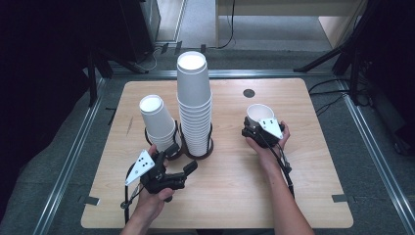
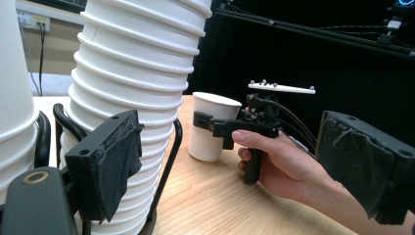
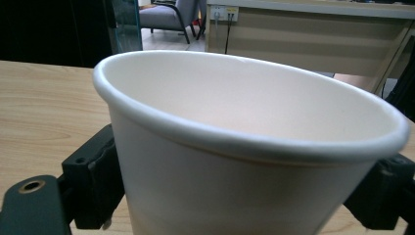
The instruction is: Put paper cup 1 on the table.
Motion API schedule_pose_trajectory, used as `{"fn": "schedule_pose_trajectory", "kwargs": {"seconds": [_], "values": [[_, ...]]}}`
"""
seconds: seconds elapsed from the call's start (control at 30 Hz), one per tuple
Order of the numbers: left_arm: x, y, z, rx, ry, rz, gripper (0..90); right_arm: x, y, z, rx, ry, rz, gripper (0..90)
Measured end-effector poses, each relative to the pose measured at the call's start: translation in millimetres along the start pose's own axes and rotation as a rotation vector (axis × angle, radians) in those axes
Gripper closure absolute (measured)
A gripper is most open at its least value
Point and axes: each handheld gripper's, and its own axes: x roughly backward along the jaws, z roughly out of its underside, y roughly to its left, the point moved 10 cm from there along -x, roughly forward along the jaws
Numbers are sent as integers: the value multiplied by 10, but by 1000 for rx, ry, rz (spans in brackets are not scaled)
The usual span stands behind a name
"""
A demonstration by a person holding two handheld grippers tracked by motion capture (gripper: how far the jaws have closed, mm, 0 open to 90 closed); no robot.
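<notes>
- one paper cup (image 1: 259,113) stands upright on the counter (image 1: 225,196), right gripper (image 1: 258,128) jaws around it, grip seemingly loosening.
- left gripper (image 1: 183,159) released, empty, beside tall stack (image 1: 195,105); more unstacking likely remains.

The light wooden table (image 1: 220,196) before me carries, at frame centre-left, two black ring holders (image 1: 195,152) with stacked white cups (image 1: 194,103); at centre-right a single paper cup (image 1: 258,113) stands upright; a dark round hole (image 1: 249,93) lies above it.

No readable text, no labels, no brands, no numbers (cups (image 1: 194,105) plain white)
</notes>
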Motion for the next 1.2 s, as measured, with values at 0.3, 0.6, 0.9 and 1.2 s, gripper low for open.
{"fn": "schedule_pose_trajectory", "kwargs": {"seconds": [0.3, 0.6, 0.9, 1.2], "values": [[1, 6, 0, -1, 0, -5, 100, 34, 19, 25, 8, 6, -13, 108], [-2, 5, 5, -4, 3, -10, 100, 86, 45, 106, 6, 39, -28, 0], [6, 6, -27, 8, -5, -17, 100, 244, 71, 138, 21, 63, -12, 0], [6, 26, -32, 5, -4, -29, 94, 535, 68, 167, 18, 55, -45, 0]]}}
